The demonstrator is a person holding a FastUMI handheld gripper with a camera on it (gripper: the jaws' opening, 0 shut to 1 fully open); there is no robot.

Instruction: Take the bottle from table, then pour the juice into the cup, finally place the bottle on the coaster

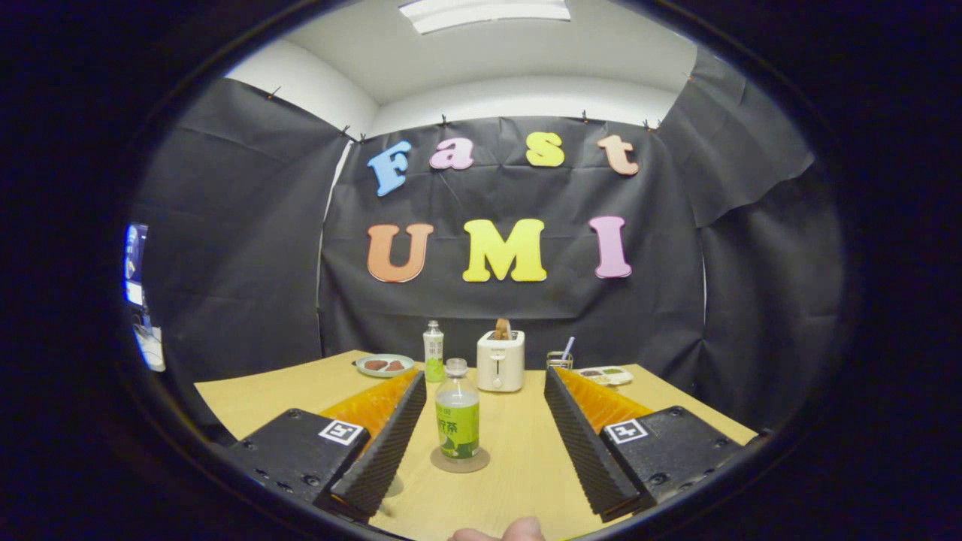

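The gripper camera sits low over the worktop (285, 398), facing forward along the open jaws of the gripper (485, 379) toward the booth's back wall. It is close to the bottle (458, 412) between the jaws; a toaster (500, 361) stands farther off.

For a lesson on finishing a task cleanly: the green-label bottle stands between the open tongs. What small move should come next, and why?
Probably draw the tongs straight back, held open. The green-label bottle already stands upright on the coaster, and the tongs are open with a gap on each side of it, so a straight retreat should leave it undisturbed.
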